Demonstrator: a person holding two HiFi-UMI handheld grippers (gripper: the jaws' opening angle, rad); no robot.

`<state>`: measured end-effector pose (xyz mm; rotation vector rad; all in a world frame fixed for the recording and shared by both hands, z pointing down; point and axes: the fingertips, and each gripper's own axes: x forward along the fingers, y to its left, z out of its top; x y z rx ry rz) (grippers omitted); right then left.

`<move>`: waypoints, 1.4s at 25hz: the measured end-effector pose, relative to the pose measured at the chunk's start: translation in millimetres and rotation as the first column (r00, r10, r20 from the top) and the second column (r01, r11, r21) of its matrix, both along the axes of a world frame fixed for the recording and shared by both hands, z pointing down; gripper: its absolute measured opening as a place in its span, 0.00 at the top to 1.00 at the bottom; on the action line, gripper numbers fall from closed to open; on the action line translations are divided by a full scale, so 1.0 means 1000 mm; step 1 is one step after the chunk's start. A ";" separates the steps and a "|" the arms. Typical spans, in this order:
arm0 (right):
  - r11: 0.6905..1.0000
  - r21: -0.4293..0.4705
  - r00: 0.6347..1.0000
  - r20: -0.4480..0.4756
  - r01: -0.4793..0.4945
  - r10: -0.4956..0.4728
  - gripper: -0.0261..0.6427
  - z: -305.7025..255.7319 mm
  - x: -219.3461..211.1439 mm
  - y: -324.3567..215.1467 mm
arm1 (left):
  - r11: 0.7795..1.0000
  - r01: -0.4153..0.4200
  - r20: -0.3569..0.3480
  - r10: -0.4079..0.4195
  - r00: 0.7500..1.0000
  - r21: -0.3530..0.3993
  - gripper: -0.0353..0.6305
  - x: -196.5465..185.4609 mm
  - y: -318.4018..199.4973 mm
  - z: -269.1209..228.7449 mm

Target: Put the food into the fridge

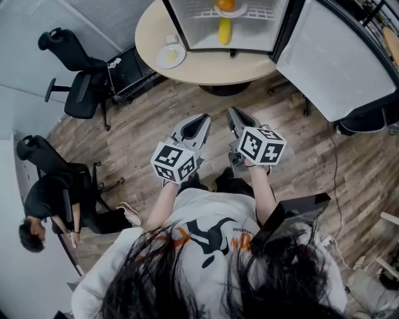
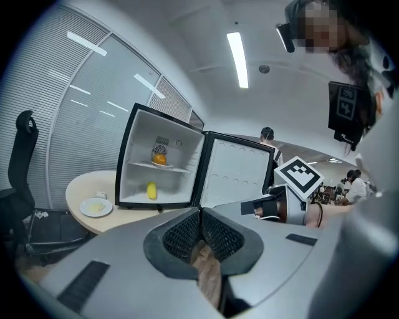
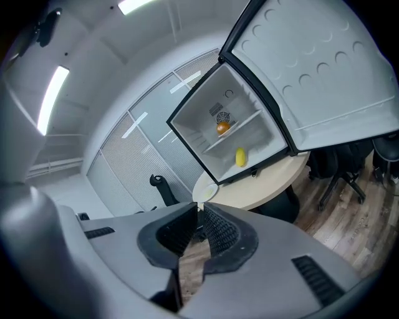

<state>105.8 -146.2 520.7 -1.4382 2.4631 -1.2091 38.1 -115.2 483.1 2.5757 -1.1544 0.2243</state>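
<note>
A small fridge (image 1: 177, 28) stands open on a round table (image 1: 206, 65). An orange (image 1: 225, 5) rests on a plate on its shelf, and a yellow fruit (image 1: 224, 31) lies on the floor of the fridge below. On the table left of the fridge sits a white plate with pale food (image 1: 170, 56). My left gripper (image 1: 204, 118) and right gripper (image 1: 232, 112) hang side by side over the wood floor, short of the table. Both point at the fridge. The left gripper (image 2: 199, 210) and the right gripper (image 3: 199, 209) are shut with nothing between their jaws.
The fridge door (image 1: 336, 59) swings wide to the right. Black office chairs (image 1: 78, 75) stand left of the table, and a person sits at a desk at the far left (image 1: 43, 205). A dark chair base (image 1: 368, 118) lies under the door.
</note>
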 end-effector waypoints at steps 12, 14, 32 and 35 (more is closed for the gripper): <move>1.000 0.030 1.000 -0.025 -0.007 0.008 0.90 -0.012 -0.046 0.015 | 0.999 -0.037 -0.012 0.037 0.999 0.015 0.93 -0.039 0.015 -0.010; 0.999 0.034 0.999 -0.036 -0.009 0.011 0.90 -0.014 -0.060 0.022 | 0.999 -0.043 -0.018 0.043 0.999 0.020 0.93 -0.053 0.021 -0.012; 0.998 0.033 0.994 -0.089 -0.062 0.065 0.93 -0.009 -0.157 0.132 | 0.992 -0.125 -0.087 0.126 0.988 0.019 0.93 -0.147 0.112 -0.004; 0.996 0.041 0.992 -0.094 -0.076 0.080 0.93 -0.013 -0.158 0.146 | 0.990 -0.137 -0.105 0.138 0.985 0.022 0.93 -0.151 0.127 -0.003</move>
